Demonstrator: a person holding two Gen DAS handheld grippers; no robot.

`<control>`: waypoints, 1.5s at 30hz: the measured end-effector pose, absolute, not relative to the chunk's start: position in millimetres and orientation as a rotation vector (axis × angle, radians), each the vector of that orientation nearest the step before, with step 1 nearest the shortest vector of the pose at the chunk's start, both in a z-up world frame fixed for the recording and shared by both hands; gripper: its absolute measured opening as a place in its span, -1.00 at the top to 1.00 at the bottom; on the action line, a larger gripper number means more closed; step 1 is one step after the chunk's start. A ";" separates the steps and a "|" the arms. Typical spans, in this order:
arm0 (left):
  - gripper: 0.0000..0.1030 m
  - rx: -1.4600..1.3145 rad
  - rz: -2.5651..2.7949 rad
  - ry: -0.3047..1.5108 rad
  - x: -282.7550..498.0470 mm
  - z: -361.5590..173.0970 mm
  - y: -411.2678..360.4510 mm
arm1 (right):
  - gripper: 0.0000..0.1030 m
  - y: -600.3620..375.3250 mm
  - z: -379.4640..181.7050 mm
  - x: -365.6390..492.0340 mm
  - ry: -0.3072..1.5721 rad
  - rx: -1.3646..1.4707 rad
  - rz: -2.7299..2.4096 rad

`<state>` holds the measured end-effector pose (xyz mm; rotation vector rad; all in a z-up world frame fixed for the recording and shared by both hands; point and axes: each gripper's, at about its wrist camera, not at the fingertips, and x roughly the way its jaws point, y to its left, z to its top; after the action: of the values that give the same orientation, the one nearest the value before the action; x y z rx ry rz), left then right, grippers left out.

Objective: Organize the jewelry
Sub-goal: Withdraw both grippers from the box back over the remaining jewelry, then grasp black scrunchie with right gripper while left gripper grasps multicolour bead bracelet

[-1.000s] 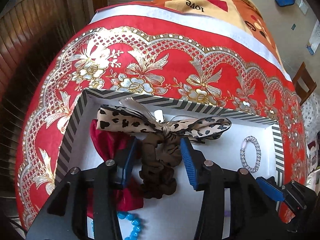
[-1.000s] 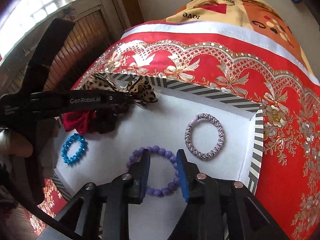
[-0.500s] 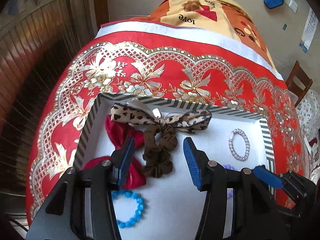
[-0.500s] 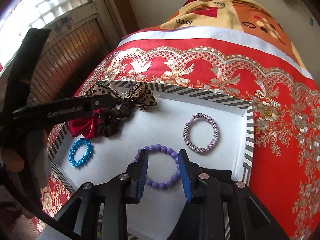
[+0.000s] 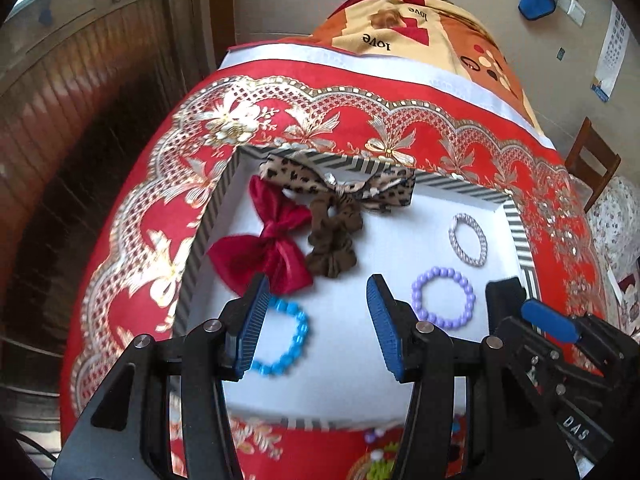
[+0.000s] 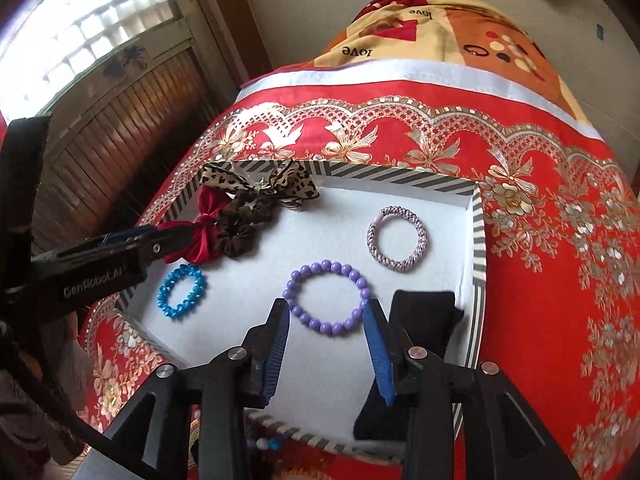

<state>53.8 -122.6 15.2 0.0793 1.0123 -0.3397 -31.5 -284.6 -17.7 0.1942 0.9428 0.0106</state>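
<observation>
A white tray with a striped rim (image 5: 452, 184) (image 6: 400, 178) holds a leopard bow (image 5: 296, 176), a red bow (image 5: 268, 248), a brown scrunchie (image 5: 334, 240), a blue bead bracelet (image 5: 298, 332), a purple bead bracelet (image 6: 326, 267) and a woven lilac bracelet (image 6: 396, 211). My left gripper (image 5: 318, 284) hovers open above the tray's near half, nothing between its fingers. My right gripper (image 6: 326, 306) hangs above the purple bracelet's near side. Its jaws are opening, and the bracelet lies flat on the tray, untouched.
A black pad (image 6: 424, 312) lies in the tray's near right corner. The tray rests on a red and gold cloth (image 5: 360, 120). Small loose beads (image 5: 372, 436) sit in front of the tray. A slatted wooden wall (image 5: 80, 140) stands left, a chair (image 5: 592, 160) right.
Both grippers have drawn back and up from the tray. The left one has left the brown scrunchie behind. The right jaws have widened above the purple bracelet.
</observation>
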 end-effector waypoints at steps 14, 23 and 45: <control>0.03 0.089 -0.309 0.960 -7.1 31.2 -83.1 | 0.23 -257.0 -6.3 -85.7 0.916 0.188 0.001; 0.03 0.093 -0.318 0.940 -37.8 39.0 -63.6 | 0.22 -242.8 -3.2 -120.5 0.903 0.181 -0.010; 0.03 0.044 -0.325 1.064 -57.8 6.5 -14.2 | 0.21 -222.6 -35.8 -151.7 0.975 0.146 0.011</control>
<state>-57.8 -14.2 6.5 0.0439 1.0636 -0.3252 -151.7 -222.6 -35.8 0.1463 0.9752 0.0112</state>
